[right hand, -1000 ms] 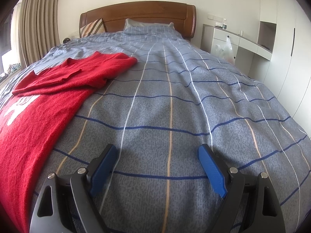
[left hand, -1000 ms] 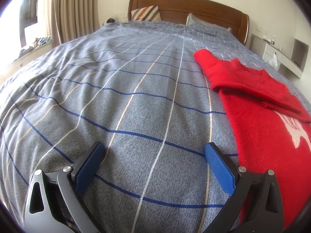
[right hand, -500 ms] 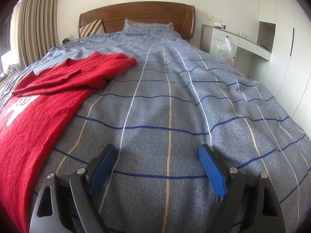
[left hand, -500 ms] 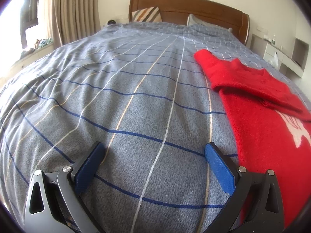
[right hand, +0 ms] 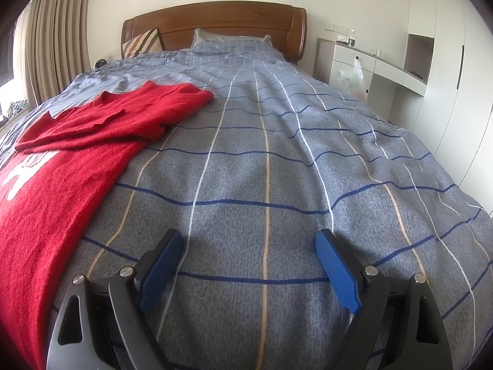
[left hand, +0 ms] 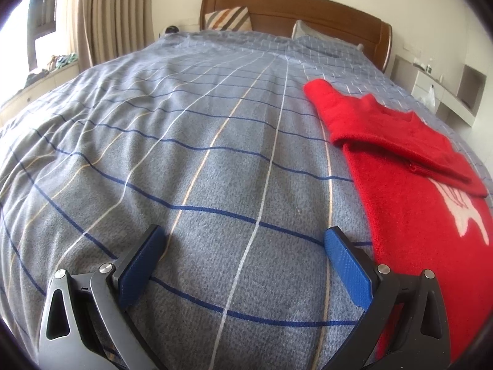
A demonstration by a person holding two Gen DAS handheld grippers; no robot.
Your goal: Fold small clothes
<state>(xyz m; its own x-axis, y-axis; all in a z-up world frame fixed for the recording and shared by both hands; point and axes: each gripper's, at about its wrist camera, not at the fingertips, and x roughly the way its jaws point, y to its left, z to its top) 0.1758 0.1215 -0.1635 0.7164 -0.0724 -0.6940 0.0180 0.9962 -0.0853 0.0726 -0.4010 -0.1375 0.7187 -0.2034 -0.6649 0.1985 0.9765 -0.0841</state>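
Observation:
A small red sweater [left hand: 409,191] with a white design lies flat on the blue-grey checked bedspread [left hand: 200,141], its sleeves folded across the chest. In the left wrist view it lies to the right of my left gripper [left hand: 246,240], which is open and empty just above the bedspread, its right finger close to the sweater's edge. In the right wrist view the sweater [right hand: 61,166] lies to the left of my right gripper [right hand: 249,243], which is open and empty above bare bedspread [right hand: 277,160].
A wooden headboard [right hand: 222,27] and pillows [right hand: 228,40] stand at the far end. A white desk and wardrobe [right hand: 400,71] run along the bed's right side, with a plastic bag [right hand: 351,77] hanging there. Curtains [left hand: 114,15] and a window sill are at the left.

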